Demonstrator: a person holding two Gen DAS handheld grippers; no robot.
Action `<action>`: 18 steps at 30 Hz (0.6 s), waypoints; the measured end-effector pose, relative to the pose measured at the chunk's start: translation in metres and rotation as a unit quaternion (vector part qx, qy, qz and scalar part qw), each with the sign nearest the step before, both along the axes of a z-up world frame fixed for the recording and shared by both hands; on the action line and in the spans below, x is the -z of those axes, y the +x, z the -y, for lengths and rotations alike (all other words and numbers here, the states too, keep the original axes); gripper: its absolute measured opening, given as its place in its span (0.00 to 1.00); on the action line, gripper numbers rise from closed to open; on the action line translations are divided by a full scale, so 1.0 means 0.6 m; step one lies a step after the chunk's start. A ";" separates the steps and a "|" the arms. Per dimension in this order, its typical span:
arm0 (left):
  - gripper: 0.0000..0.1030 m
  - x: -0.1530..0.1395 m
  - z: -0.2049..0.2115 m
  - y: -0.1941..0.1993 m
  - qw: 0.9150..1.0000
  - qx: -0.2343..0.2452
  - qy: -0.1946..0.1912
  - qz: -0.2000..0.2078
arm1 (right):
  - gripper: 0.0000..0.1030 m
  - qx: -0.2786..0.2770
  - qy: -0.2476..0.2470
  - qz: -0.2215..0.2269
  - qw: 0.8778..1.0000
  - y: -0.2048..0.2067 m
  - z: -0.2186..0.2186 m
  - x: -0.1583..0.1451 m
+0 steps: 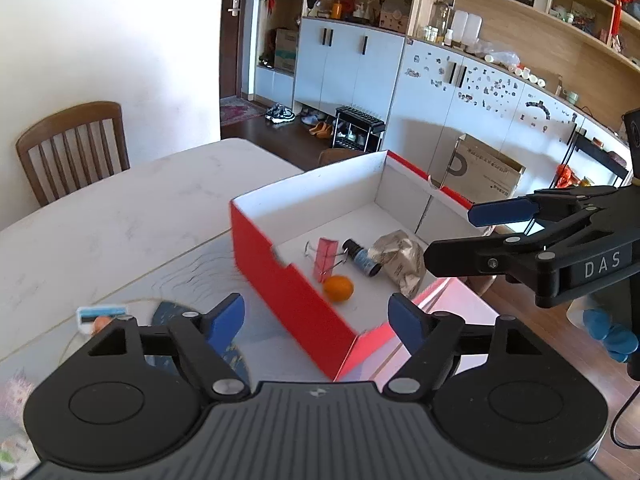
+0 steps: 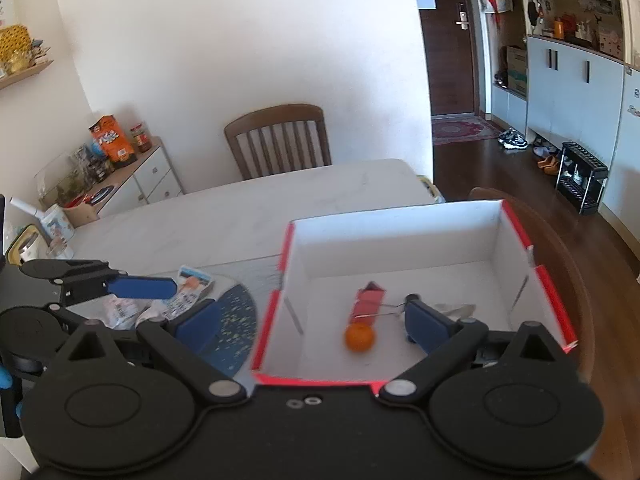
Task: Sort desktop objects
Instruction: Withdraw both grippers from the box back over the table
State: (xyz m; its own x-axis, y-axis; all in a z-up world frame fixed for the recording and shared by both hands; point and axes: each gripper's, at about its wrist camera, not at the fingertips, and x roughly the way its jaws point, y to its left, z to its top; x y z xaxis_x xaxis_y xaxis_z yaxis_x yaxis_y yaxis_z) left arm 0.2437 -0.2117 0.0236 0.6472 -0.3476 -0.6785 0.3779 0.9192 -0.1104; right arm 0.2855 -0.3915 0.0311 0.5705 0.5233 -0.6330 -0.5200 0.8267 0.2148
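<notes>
A red box (image 1: 280,280) with a white inside stands on the table's right end; it also shows in the right wrist view (image 2: 272,312). In it lie an orange (image 1: 338,289) (image 2: 359,337), a pink binder clip (image 1: 325,258) (image 2: 367,304), a small dark bottle (image 1: 362,258) and a crumpled wrapper (image 1: 400,260). My left gripper (image 1: 318,320) is open and empty above the box's near wall. My right gripper (image 2: 310,322) is open and empty over the box; it shows from the side in the left wrist view (image 1: 448,236).
Left of the box lie a dark blue speckled mat (image 2: 236,320), a small snack packet (image 1: 102,314) (image 2: 192,280) and other wrappers (image 2: 120,312). A wooden chair (image 2: 280,140) stands at the table's far side. A sideboard (image 2: 132,184) with jars stands left.
</notes>
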 end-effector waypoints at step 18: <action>0.98 0.023 -0.182 -0.129 0.998 -0.066 -0.005 0.010 | 0.97 -0.048 -0.008 -0.005 0.999 -0.102 -0.148 0.016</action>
State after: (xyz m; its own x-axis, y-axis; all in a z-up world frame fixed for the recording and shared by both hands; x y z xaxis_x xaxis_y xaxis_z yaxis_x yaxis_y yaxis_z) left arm 0.1661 -0.1026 0.0096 0.7005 -0.2654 -0.6625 0.2560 0.9599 -0.1139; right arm 0.2243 -0.3025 0.0218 0.5120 0.5649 -0.6471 -0.5956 0.7763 0.2064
